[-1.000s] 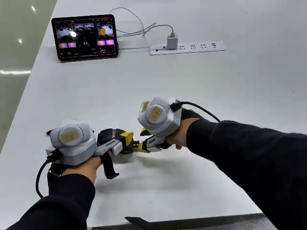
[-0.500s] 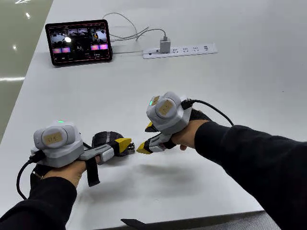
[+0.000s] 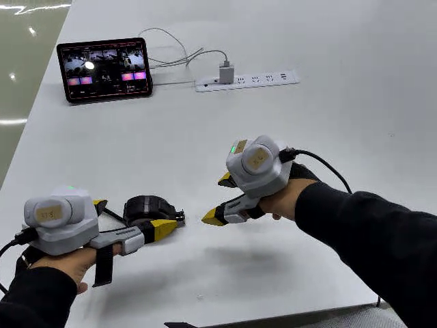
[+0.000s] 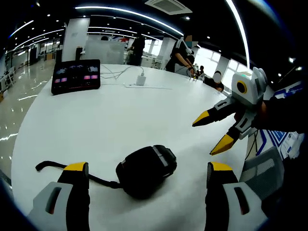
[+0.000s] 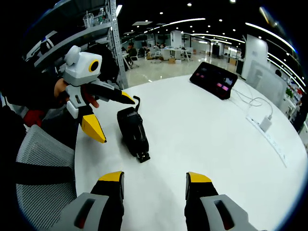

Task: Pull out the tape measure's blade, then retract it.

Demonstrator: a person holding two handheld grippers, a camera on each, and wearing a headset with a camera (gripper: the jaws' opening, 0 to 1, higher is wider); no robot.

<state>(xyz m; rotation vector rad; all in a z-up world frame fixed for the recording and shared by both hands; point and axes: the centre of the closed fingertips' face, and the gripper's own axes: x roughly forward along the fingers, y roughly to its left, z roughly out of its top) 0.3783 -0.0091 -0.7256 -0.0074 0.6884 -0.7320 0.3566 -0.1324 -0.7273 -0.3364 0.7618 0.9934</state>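
The black tape measure [image 3: 145,206] lies on the white table [image 3: 307,123], its blade wound in and its black wrist strap [image 4: 52,166] trailing to one side. My left gripper [image 3: 132,215] is open, its yellow-tipped jaws standing either side of the case without touching it. In the left gripper view the tape measure [image 4: 147,169] sits just ahead between those wide jaws. My right gripper [image 3: 218,199] is open and holds nothing, a short way right of the case's blade end. In the right gripper view the tape measure [image 5: 132,132] lies ahead, with the left gripper [image 5: 117,120] beyond it.
A tablet [image 3: 104,68] with a lit screen stands at the back left. A white power strip [image 3: 249,80] with a charger and cables lies behind the work. The table's front edge runs just below my arms. A grey mesh chair [image 5: 38,163] is beside the table.
The two grippers were close together at the tape measure; they have drawn apart. The left one has slid left and opened off the case, and the right one has backed away to the right.
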